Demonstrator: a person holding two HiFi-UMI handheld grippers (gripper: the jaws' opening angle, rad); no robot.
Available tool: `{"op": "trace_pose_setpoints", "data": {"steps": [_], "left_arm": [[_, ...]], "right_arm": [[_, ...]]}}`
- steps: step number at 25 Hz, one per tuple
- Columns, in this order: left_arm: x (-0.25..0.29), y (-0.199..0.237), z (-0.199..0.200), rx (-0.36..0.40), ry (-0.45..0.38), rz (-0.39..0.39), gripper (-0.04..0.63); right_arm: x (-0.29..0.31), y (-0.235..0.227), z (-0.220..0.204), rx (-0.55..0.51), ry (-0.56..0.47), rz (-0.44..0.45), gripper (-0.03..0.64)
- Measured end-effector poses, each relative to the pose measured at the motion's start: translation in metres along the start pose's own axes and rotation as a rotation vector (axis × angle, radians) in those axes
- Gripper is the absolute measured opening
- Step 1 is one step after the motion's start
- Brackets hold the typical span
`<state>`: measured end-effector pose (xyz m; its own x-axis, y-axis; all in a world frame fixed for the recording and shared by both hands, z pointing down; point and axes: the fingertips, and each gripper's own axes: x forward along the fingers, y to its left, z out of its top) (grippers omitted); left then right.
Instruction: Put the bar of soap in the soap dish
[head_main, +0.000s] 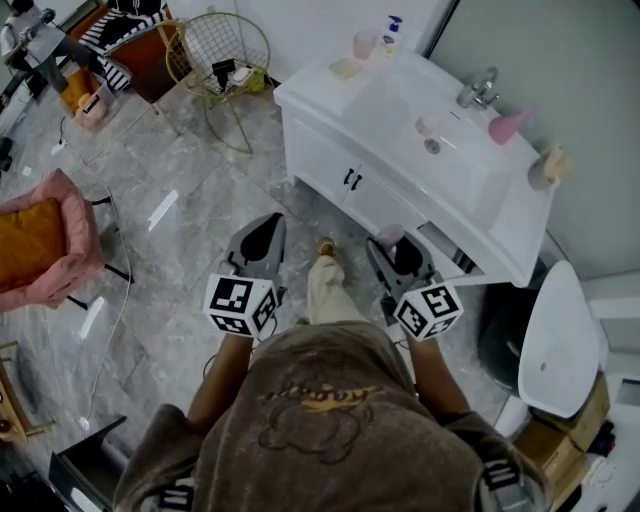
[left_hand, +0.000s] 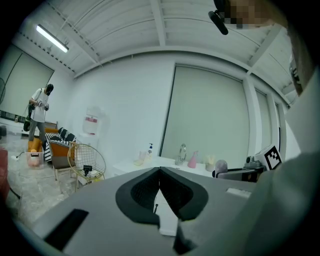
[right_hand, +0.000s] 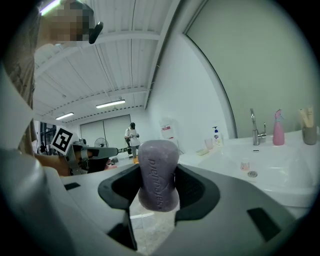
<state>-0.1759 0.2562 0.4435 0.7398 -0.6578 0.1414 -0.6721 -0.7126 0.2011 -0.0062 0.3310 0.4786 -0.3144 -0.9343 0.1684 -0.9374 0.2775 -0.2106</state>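
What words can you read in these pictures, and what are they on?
"Safeguard": pressed into the bar of soap, running along its length.
Print on the person's shirt: too blurred to read.
Labels on the pump bottle and wall dispenser: too small to read.

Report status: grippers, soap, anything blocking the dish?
Left gripper shut, empty. Right gripper shut on purple soap bar, upright between jaws. Soap dish at left end of vanity, not yet reached; nothing seen blocking it.
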Motion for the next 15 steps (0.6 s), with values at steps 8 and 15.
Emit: {"op": "trace_pose_setpoints", "data": {"steps": [8, 15], "left_arm": [[0.081, 0.043, 0.024, -0.003, 0.001, 0.016, 0.005], [0.160, 0.068, 0.059, -0.013, 0.007, 0.031, 0.005]], "right_arm": [[0.078, -0.055, 0.030, 0.000, 0.003, 0.023, 0.212], [0.141, -0.112, 0.069, 0.013, 0.003, 0.045, 0.212]]}}
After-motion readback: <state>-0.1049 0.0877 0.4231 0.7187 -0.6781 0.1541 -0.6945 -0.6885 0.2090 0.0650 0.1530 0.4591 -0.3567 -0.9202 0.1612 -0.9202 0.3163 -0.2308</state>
